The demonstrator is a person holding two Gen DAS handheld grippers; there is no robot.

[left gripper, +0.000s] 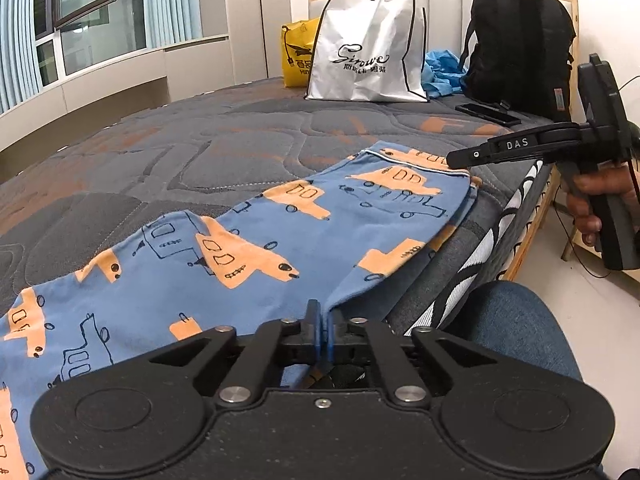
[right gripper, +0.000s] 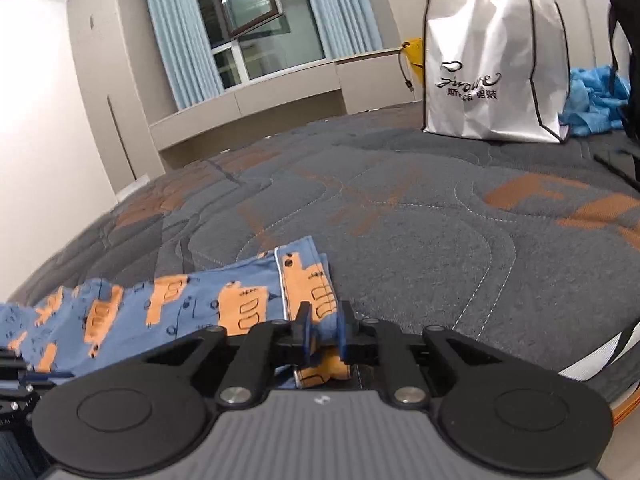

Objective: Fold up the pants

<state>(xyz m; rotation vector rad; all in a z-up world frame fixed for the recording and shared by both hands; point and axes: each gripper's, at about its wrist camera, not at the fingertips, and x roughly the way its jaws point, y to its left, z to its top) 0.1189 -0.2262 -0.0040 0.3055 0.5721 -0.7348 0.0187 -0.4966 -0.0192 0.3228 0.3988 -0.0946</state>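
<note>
Left wrist view: the left tongs (left gripper: 324,322) are closed on a fold of the blue pants (left gripper: 224,248), the cloth pinched tight between the two fingers at the near edge of the bed (left gripper: 168,148). The pants, printed with orange vehicles, lie spread over the grey quilted cover, running from near left towards the right edge of the mattress. At the far right end of the pants the right tongs (left gripper: 454,158) reach in over the waistband, held by a hand (left gripper: 596,200). At the far end of the bed stand a white shopping bag (left gripper: 370,52), a yellow bag (left gripper: 298,56) behind it on the left, some crumpled blue cloth (left gripper: 442,70) and a black backpack (left gripper: 520,40) on the right.

Right wrist view: the right tongs (right gripper: 322,332) have a bunch of the waistband between their fingers, which stand slightly apart; whether the pads press on the cloth cannot be told. The pants (right gripper: 160,304) stretch away to the left across the bed (right gripper: 400,208). The white shopping bag (right gripper: 492,76) stands far right.
</note>
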